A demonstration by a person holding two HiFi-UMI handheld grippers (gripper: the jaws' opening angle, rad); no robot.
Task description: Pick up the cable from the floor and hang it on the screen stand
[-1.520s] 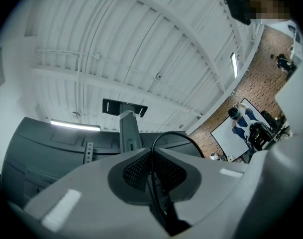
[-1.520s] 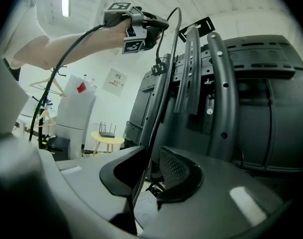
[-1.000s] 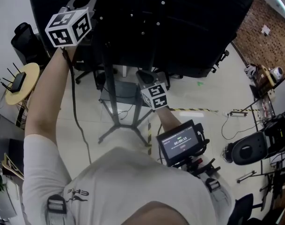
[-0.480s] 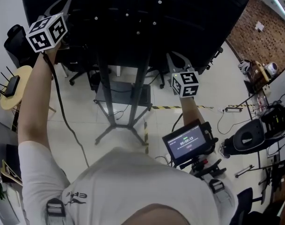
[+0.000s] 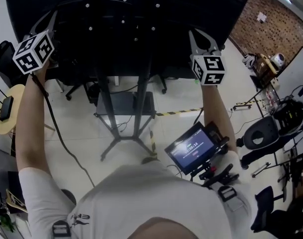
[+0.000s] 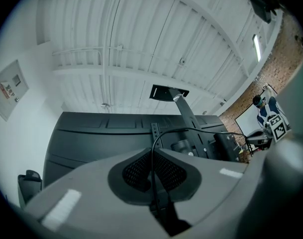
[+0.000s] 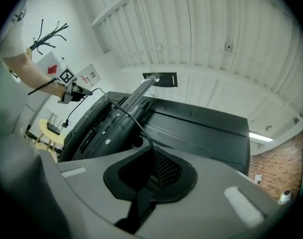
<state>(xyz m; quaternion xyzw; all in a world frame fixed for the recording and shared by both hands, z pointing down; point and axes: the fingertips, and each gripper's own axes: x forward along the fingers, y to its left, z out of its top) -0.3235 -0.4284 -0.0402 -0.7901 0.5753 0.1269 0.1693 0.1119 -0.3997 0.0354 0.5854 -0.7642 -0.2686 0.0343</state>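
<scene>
The left gripper point(image 6: 153, 180) and right gripper point(image 7: 149, 183) each pinch the cable point(image 6: 152, 156) in narrow jaws, so it stretches sideways between them behind the screen point(image 5: 141, 34), with the stand's post point(image 5: 141, 108) roughly midway, neither hand nearer.

Matt black screen point(image 5: 141, 14), rubbery cable point(image 6: 151, 168), glossy pale floor point(image 5: 181, 128)

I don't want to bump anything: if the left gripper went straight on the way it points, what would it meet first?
Probably the black back of the screen, which fills the left gripper view just past the left gripper, shut on the cable. How near it is I cannot tell.
</scene>
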